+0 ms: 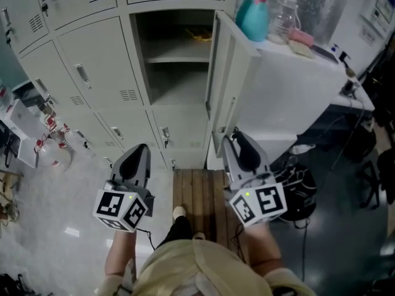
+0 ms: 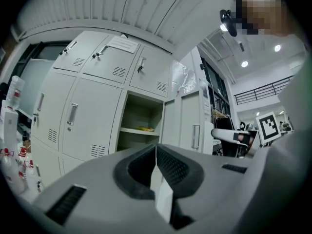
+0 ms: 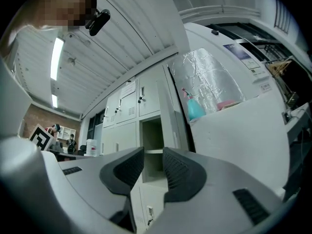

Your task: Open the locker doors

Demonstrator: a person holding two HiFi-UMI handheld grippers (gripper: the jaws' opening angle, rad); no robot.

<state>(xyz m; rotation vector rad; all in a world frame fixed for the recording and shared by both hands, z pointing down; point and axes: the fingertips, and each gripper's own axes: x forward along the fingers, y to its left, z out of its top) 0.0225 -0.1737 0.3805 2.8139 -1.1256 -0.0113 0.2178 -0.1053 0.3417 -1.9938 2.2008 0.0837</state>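
Held low at the left of the head view, the left gripper (image 1: 139,153) is seen with its jaws pressed together, and nothing is pinched between them, as is confirmed in the left gripper view (image 2: 155,152). Well to its left, white bottles (image 1: 52,147) with red markings are grouped on the pale floor. Ahead, a bank of grey lockers (image 1: 99,60) is faced, its left-hand doors shut, each fitted with a handle and vent slots. One open compartment (image 1: 176,60) is found right of centre, divided by a shelf (image 1: 178,58), with a yellow item (image 1: 200,36) laid on a higher level inside. Its door (image 1: 225,73) is swung out to the right, well apart from both grippers. A wooden platform (image 1: 197,202) is stood upon below the lockers. Further right, the right gripper (image 1: 239,142) is held up with its jaws spread apart and nothing between them, the open compartment being framed in the gap in the right gripper view (image 3: 153,152). Beside the door, a white cabinet (image 1: 290,97) is topped by a teal spray bottle (image 1: 255,14).
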